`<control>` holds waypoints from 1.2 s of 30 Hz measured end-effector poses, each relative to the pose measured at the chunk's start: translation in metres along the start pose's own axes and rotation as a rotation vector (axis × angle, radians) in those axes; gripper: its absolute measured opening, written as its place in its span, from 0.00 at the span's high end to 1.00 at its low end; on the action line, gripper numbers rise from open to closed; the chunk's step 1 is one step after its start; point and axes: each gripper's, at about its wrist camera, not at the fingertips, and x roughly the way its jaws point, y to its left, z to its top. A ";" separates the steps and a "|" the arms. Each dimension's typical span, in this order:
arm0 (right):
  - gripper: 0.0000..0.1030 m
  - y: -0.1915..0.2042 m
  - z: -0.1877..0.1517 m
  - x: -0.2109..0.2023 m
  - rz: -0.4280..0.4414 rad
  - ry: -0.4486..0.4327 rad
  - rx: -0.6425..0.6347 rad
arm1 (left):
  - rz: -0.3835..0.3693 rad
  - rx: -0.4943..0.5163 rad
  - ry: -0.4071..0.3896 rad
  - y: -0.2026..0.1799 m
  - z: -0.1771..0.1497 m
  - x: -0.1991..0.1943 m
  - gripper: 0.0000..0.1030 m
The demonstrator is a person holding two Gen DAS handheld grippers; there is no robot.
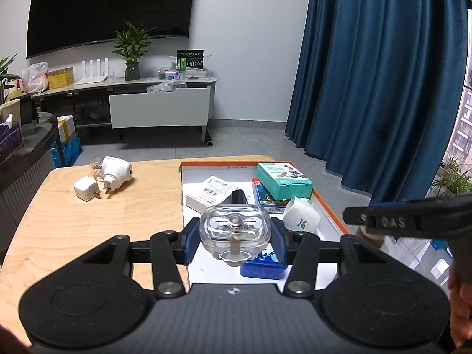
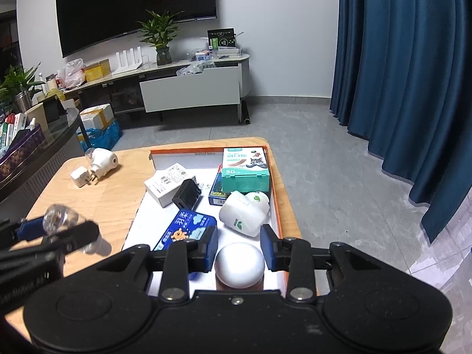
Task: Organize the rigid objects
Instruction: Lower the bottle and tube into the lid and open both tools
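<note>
My left gripper (image 1: 234,237) is shut on a clear glass bottle (image 1: 234,227), held above the near left part of the orange-rimmed tray (image 1: 330,209). It also shows in the right wrist view (image 2: 59,216). My right gripper (image 2: 239,249) is open, its blue pads either side of a silver round-capped bottle (image 2: 239,268) standing at the tray's near edge, not touching it. In the tray (image 2: 278,206) lie a teal box (image 2: 246,171), a white plug-in device (image 2: 243,214), a blue packet (image 2: 184,227), a black adapter (image 2: 187,193) and a white box (image 2: 165,184).
On the wooden table (image 1: 73,230), left of the tray, lie a white charger cube (image 1: 85,188) and a white plug-in device (image 1: 115,172) with a clear bottle behind it. A TV stand and blue curtains are beyond; the table's right edge is close to the tray.
</note>
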 end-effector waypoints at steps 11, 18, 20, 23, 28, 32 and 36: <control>0.24 -0.013 0.001 0.013 0.006 -0.062 0.096 | -0.072 0.046 0.051 -0.008 -0.012 0.016 0.51; 0.23 -0.019 -0.001 0.001 0.004 -0.095 0.119 | -0.141 0.094 0.123 -0.022 -0.027 0.032 0.51; 0.23 -0.017 0.000 -0.001 0.007 -0.095 0.112 | -0.147 0.095 0.124 -0.022 -0.029 0.033 0.43; 0.22 -0.012 0.001 -0.003 0.009 -0.097 0.099 | -0.136 0.092 0.090 -0.019 -0.027 0.026 0.28; 0.21 -0.001 0.005 -0.005 0.036 -0.103 0.103 | -0.066 0.055 0.048 -0.004 -0.015 0.019 0.23; 0.19 0.015 0.008 0.001 0.085 -0.088 0.098 | 0.030 0.024 0.045 0.020 -0.004 0.018 0.22; 0.19 0.041 0.010 0.012 0.122 -0.066 0.064 | 0.126 -0.019 0.050 0.050 0.007 0.017 0.22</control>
